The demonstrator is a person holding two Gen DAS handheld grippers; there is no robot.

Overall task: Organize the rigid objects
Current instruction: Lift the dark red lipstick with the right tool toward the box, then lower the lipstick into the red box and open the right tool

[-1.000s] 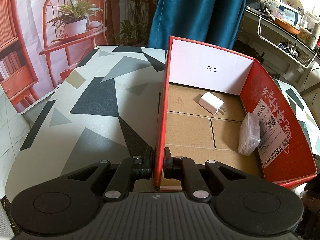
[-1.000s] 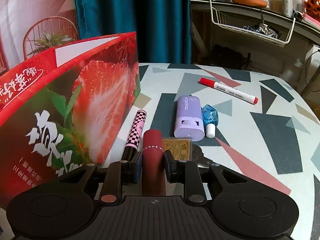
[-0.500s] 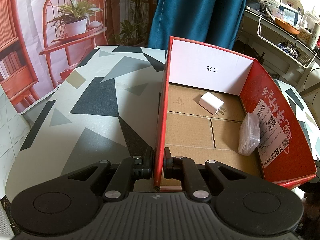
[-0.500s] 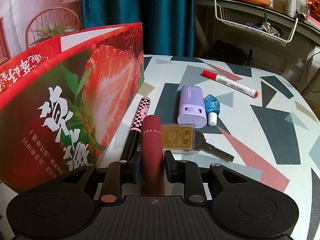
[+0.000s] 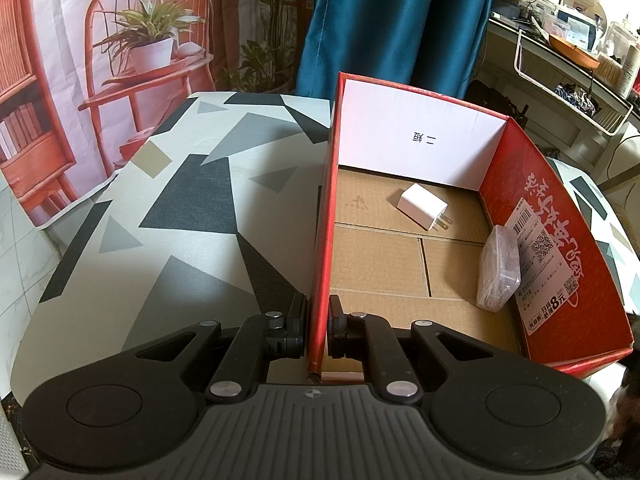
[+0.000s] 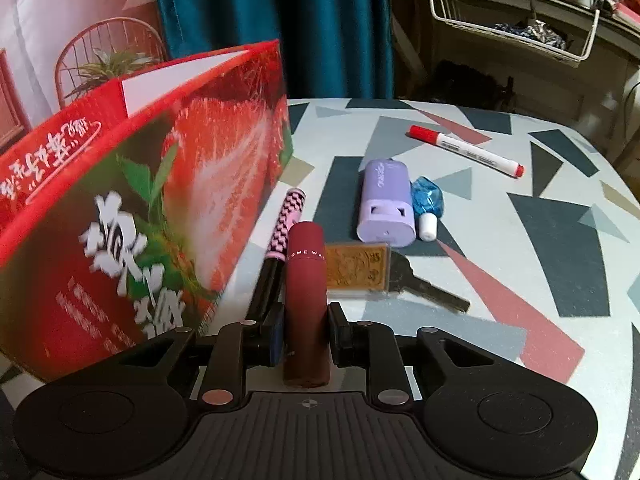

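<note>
Your left tool (image 5: 318, 330) was clamped on the near end of the red box's (image 5: 560, 248) left wall, one finger outside and one inside. Your right tool (image 6: 306, 332) gripped the dark red lipstick tube (image 6: 306, 280), which pointed toward 12 o'clock, raised above the tabletop (image 6: 520, 280) just to the right of the box's strawberry-printed outer wall (image 6: 160, 208).

The tabletop wore a pale cover with grey, black, tan and red geometric shapes. In your right view, a checked pink-and-black tube (image 6: 286, 228) lay at about 11 o'clock of the lipstick, partly hidden behind it; a gold card (image 6: 358, 266) sat at 1 o'clock with a key (image 6: 424, 284) poking out from under it. Farther off lay a lilac case (image 6: 386, 204), a small blue bottle (image 6: 428, 206) touching its right side, and a red marker (image 6: 466, 151) near the far edge.

Inside the box, on bare cardboard, a clear plastic case (image 5: 500, 268) leaned on the right wall at 2 o'clock, and a white charger plug (image 5: 424, 207) lay farther in at 1 o'clock.

Beyond hung a teal curtain (image 5: 384, 20), a printed backdrop of a red chair and potted plant (image 5: 152, 40) at 10 o'clock, and a cluttered shelf with a wire basket (image 6: 512, 12) at 2 o'clock. The box print was motion-blurred in your right view, and a dark shape at the bottom right edge of your left view was cut off beyond telling.
</note>
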